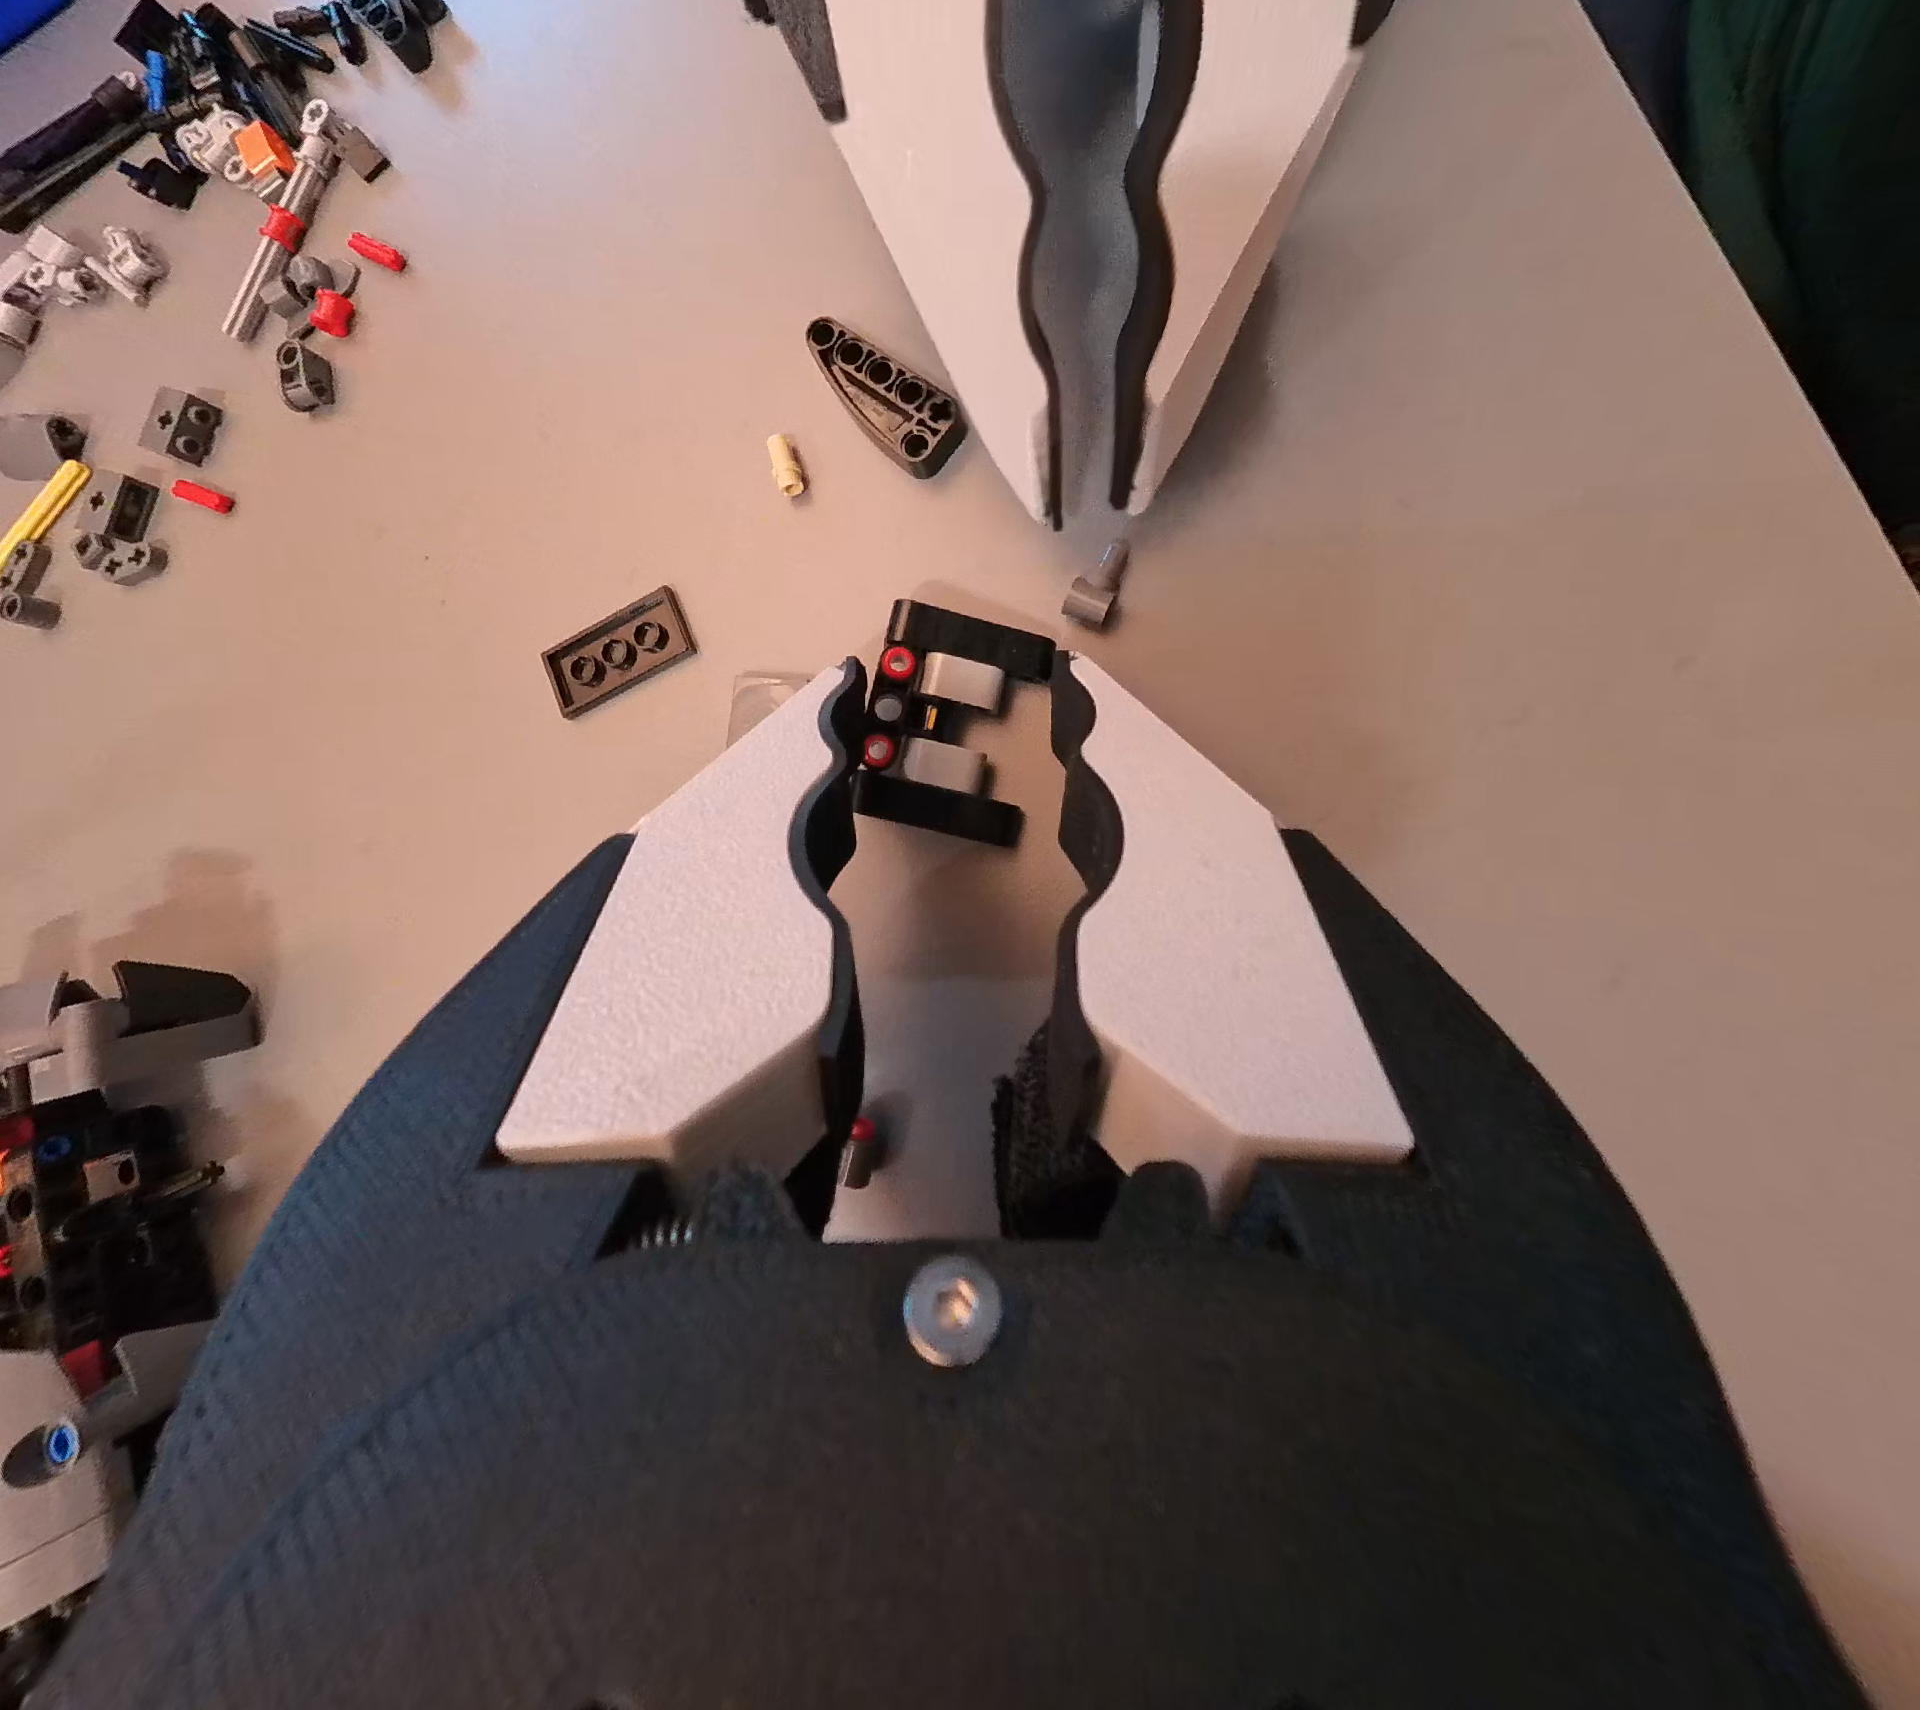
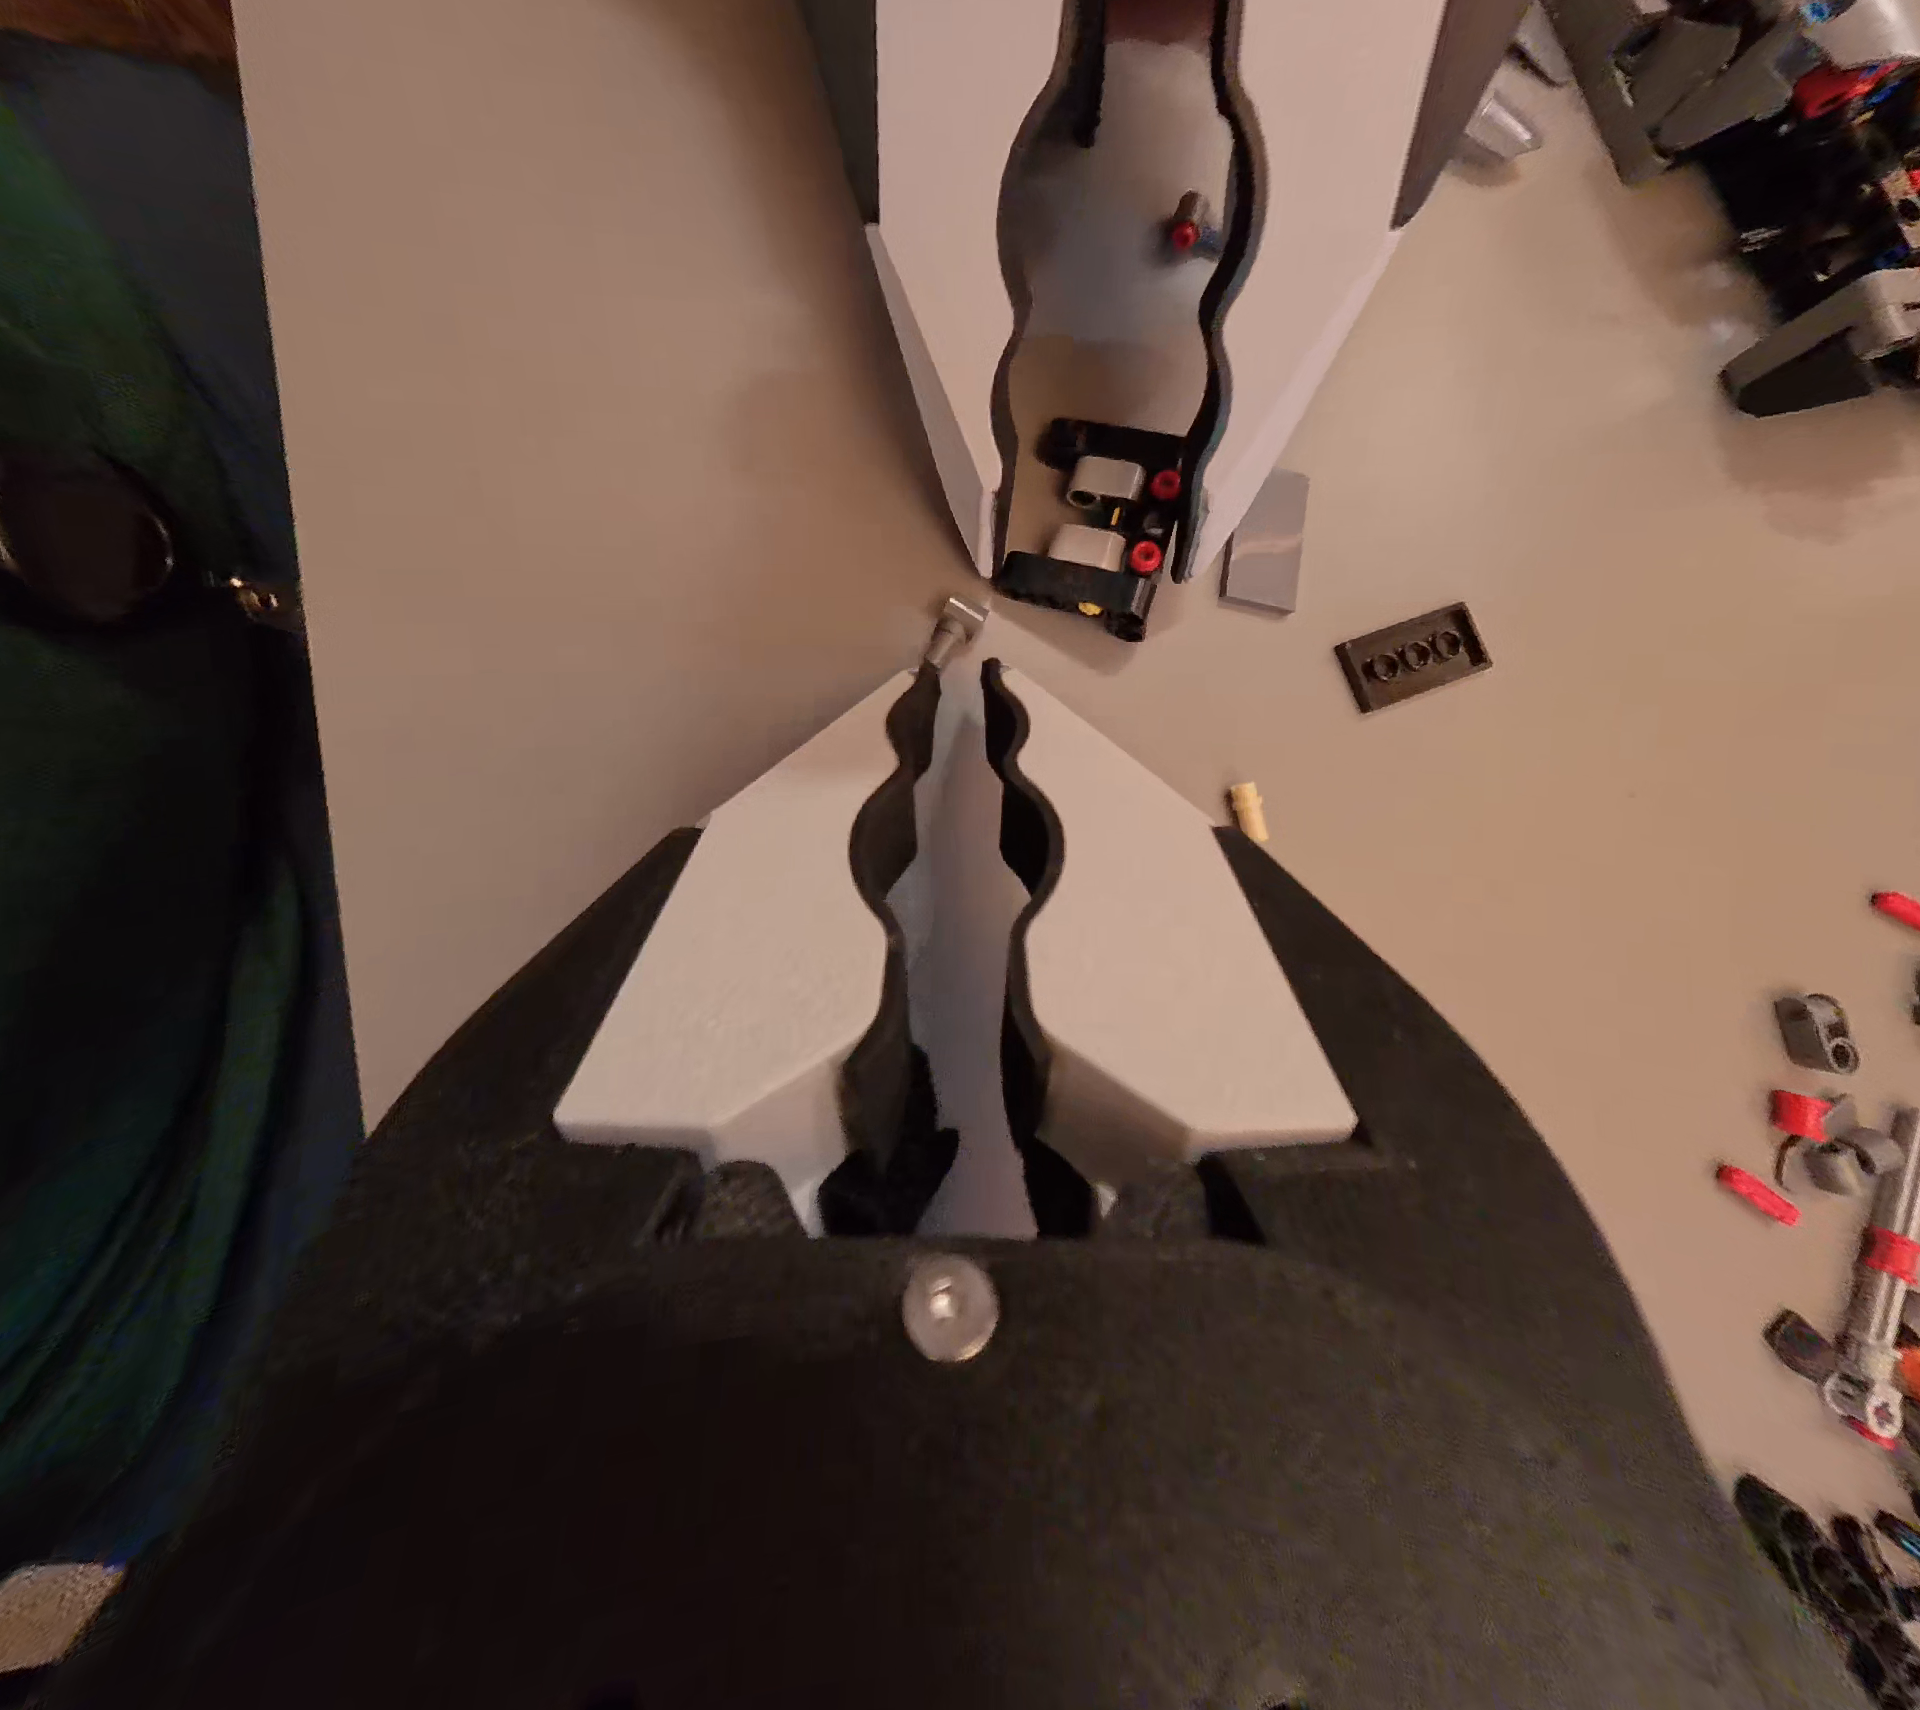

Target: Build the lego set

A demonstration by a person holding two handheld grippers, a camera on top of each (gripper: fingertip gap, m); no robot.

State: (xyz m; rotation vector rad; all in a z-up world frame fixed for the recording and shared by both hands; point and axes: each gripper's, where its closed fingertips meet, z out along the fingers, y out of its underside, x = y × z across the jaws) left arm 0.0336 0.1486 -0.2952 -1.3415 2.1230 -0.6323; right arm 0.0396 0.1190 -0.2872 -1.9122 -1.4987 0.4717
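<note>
My left gripper [image 1: 961, 668] is shut on a small sub-assembly [image 1: 951, 725] of black beams, grey connectors and red pins that rests on the table. It also shows in the right wrist view [image 2: 1101, 538], between the left gripper's fingers [image 2: 1091, 554]. My right gripper [image 2: 958, 671] faces it tip to tip, its jaws a narrow gap apart and empty. A small grey pin connector [image 2: 951, 626] lies on the table just ahead of its tips, touching the left one. The left wrist view shows the connector [image 1: 1096, 595] below the right gripper [image 1: 1088, 514].
Nearby lie a black plate [image 1: 618, 650], a tan pin [image 1: 787, 465], a black curved beam [image 1: 885, 396] and a grey tile [image 2: 1265, 540]. Loose parts [image 1: 208, 102] lie far left. A part-built model [image 2: 1766, 50] stands beside. The table edge [image 2: 281, 621] and a person in green [image 2: 104, 725] are close. The tips of both grippers are at nearly the same place. The black plate [image 1: 618, 650] lies around 6 centimeters away from my left fingertips. It turns up in the right wrist view [image 2: 1413, 661] as well.
</note>
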